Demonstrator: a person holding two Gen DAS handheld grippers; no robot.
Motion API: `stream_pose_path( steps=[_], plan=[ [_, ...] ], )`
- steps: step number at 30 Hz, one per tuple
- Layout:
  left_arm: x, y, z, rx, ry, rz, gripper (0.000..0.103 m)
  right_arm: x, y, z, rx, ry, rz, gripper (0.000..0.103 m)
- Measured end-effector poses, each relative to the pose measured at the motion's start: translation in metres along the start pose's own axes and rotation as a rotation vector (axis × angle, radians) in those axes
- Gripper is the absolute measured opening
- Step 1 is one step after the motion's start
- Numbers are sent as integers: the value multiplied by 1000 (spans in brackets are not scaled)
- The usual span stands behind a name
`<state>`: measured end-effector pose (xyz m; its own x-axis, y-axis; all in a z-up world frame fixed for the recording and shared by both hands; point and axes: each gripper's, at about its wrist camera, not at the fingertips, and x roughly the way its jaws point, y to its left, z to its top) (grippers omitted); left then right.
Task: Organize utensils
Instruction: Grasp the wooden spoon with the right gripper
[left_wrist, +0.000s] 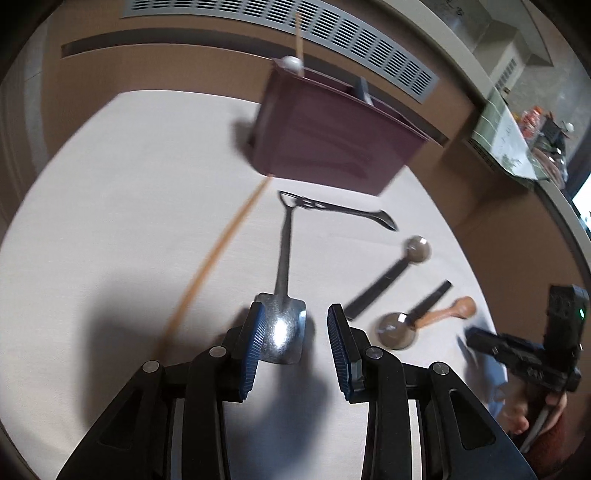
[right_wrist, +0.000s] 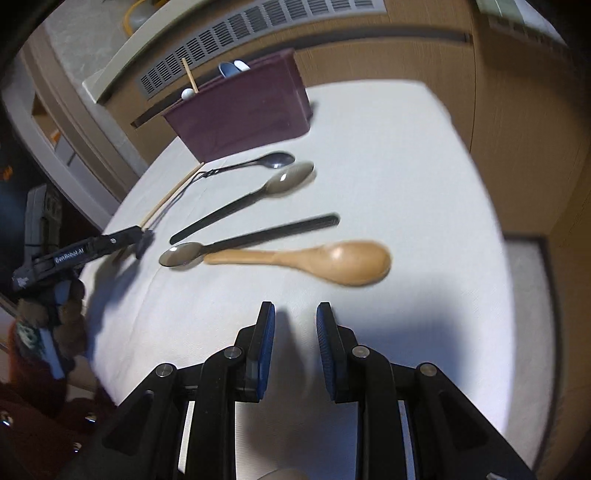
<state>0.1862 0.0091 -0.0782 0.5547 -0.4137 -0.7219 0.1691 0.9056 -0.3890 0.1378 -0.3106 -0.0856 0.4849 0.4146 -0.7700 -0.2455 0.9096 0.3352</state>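
Note:
A dark maroon utensil holder (left_wrist: 325, 136) stands at the far side of the white table (left_wrist: 129, 184); it also shows in the right wrist view (right_wrist: 243, 110), with a chopstick and white spoons sticking out. My left gripper (left_wrist: 295, 332) is open, its fingers on either side of the flat end of a metal utensil (left_wrist: 283, 325) lying on the table. A wooden chopstick (left_wrist: 218, 258) lies to its left. My right gripper (right_wrist: 295, 343) is open and empty, just short of a wooden spoon (right_wrist: 332, 260). Two black-handled spoons (right_wrist: 258, 236) and a metal spoon (right_wrist: 273, 160) lie beyond.
A fork (left_wrist: 340, 210) lies in front of the holder. The left gripper appears at the table's left edge in the right wrist view (right_wrist: 92, 247). A grey vent grille (left_wrist: 295, 40) and brown wall panels run behind the table. Table edges curve close on both sides.

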Motion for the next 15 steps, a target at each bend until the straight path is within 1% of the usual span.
stream_pose_path(
  steps=[2, 3, 7, 9, 12, 14, 15],
  plan=[
    [1, -5, -2, 10, 20, -36, 34, 4, -5, 7, 51, -12, 13, 22],
    [1, -7, -3, 12, 23, -41, 35, 7, -7, 11, 71, -16, 13, 21],
    [-1, -8, -4, 8, 24, -36, 35, 19, -14, 30, 140, -42, 15, 21],
    [-5, -5, -2, 1, 7, -15, 35, 28, -16, 43, 162, -53, -1, 21],
    [-11, 2, 2, -10, -29, 15, 35, 41, -11, 63, 132, -48, -46, 24],
    [-15, 8, 4, -20, -44, 32, 35, 49, -4, 75, 89, -43, -85, 30],
    [-17, 11, 6, -26, -51, 45, 35, 55, 2, 80, 55, -38, -117, 31]
  ],
)
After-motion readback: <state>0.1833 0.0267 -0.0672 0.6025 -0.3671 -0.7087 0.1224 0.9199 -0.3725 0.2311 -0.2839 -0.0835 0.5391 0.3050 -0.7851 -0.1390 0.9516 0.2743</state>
